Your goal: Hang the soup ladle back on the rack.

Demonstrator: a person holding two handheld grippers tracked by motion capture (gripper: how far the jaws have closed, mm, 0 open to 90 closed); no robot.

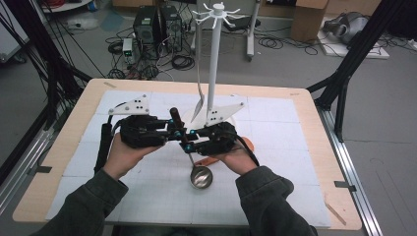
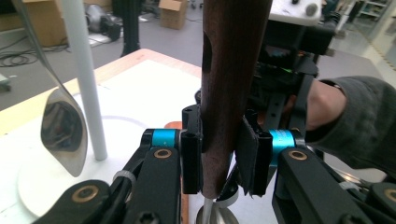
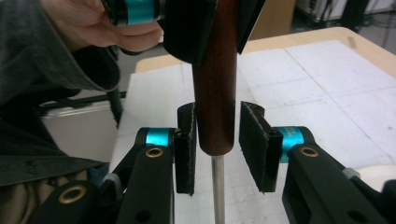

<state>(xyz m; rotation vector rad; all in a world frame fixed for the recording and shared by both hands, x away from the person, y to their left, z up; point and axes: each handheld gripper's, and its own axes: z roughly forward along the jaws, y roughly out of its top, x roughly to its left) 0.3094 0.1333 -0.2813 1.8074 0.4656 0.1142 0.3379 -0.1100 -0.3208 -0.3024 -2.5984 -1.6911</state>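
This is a lab or test room. Beyond the far edge of the pale wooden worktop (image 1: 59,147), black computer towers (image 1: 157,24) stand on a grey floor amid loose black cables (image 1: 182,61), with brown cardboard boxes (image 1: 310,17) and black frame struts (image 1: 359,44) around.

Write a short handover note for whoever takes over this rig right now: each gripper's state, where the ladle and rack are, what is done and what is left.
Left gripper: shut on the ladle's wooden handle, holding it upright.
Right gripper: open; one pad touches the handle's lower end, the other stands clear.
Rack: behind the grippers on the table; a spoon already hangs from it.
Done: ladle lifted, bowl low over the mat.
Left, probably: hang the ladle on a free hook.
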